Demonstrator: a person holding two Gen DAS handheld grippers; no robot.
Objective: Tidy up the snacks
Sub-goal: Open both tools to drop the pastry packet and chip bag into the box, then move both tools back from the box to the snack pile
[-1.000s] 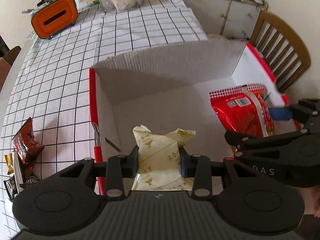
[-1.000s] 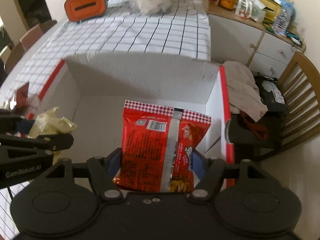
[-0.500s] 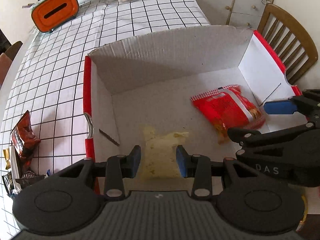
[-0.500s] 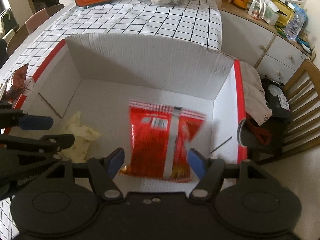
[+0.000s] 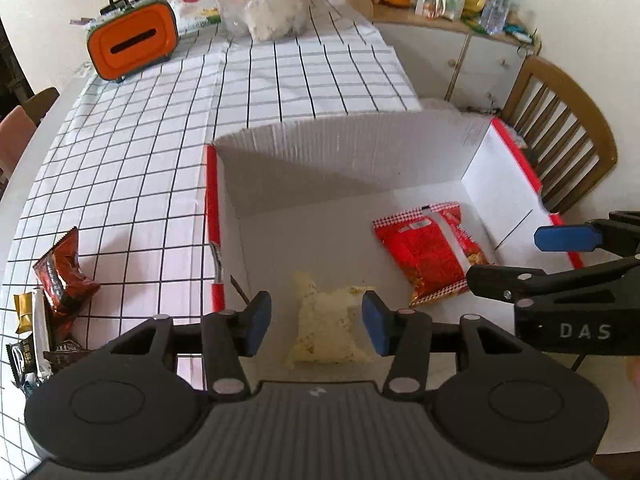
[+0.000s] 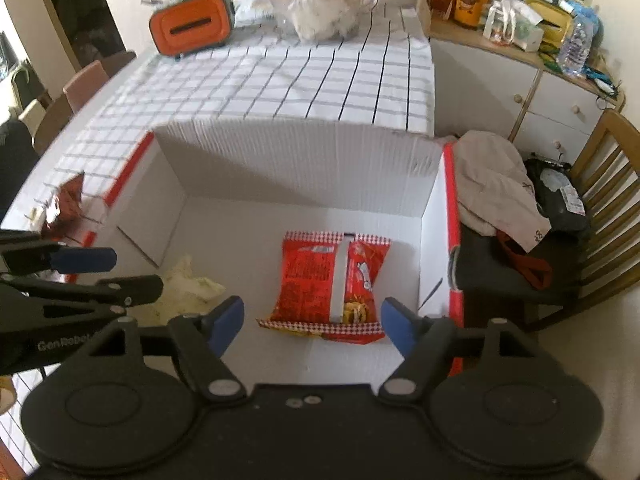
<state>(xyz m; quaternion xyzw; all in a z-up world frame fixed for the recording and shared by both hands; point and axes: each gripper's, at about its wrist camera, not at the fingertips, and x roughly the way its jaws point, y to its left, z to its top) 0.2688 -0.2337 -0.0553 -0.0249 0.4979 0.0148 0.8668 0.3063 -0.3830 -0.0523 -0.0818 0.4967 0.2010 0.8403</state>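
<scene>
Risk: both tongs, left gripper (image 5: 316,322) and right gripper (image 6: 310,322), spreading, pinching nothing; leftover wrappers (image 5: 44,312) beside white cardboard box (image 5: 344,148) could snag its red rim.

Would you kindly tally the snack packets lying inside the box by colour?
Red packet: 1
Pale yellow packet: 1
Total in the box: 2
</scene>
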